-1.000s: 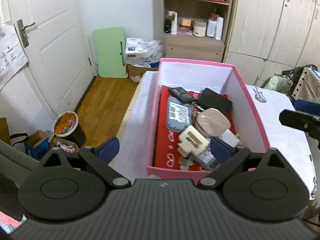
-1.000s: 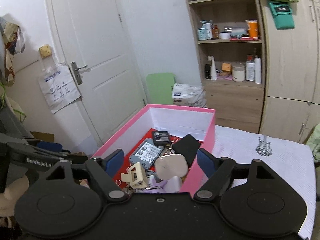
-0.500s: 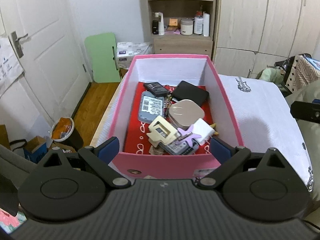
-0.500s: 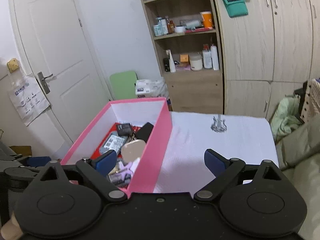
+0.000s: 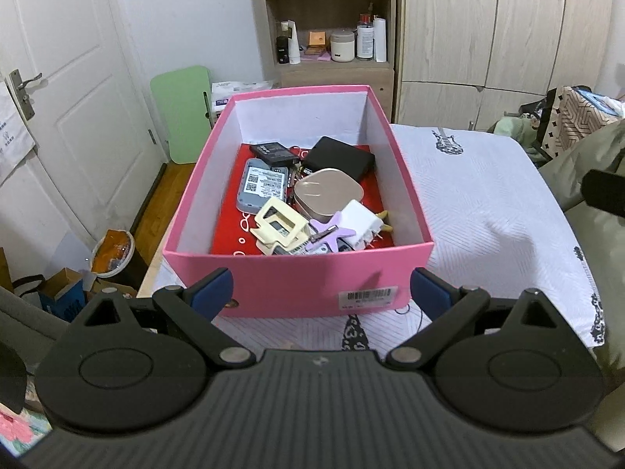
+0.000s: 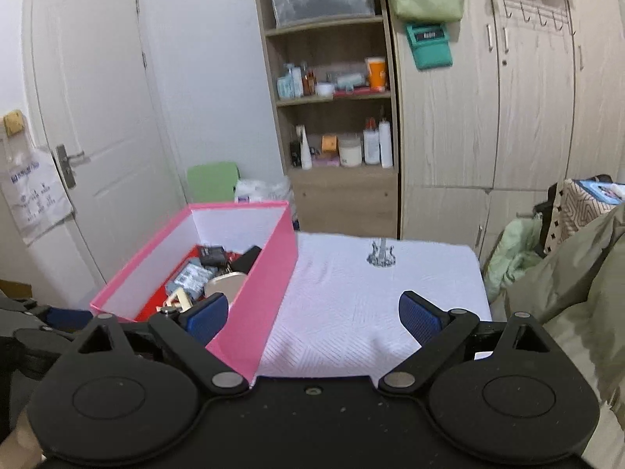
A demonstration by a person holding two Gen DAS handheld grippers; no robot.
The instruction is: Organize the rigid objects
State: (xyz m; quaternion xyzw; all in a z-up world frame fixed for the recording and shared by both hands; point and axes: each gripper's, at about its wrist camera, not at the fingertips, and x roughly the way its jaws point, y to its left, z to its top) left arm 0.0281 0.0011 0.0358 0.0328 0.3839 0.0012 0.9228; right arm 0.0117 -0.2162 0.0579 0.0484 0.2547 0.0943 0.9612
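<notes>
Left wrist view: the left hand-held gripper (image 5: 320, 287) is spread and empty, just near of the pink cardboard box (image 5: 297, 285) on the white-covered tabletop (image 5: 488, 203). Inside lie stiff, light items; the cream plastic hair claw (image 5: 278, 230) looks easiest to pinch across its ribs.

Right wrist view: the right hand-held gripper (image 6: 314, 318) is spread and empty; only this view shows the box's right outer wall.

The pink box (image 5: 297, 281) looks like matt cardboard with white paper lining. A woven white cloth (image 5: 476, 203) lies under it; at two o'clock, wood-grain wardrobe doors (image 5: 508, 19) look smooth
</notes>
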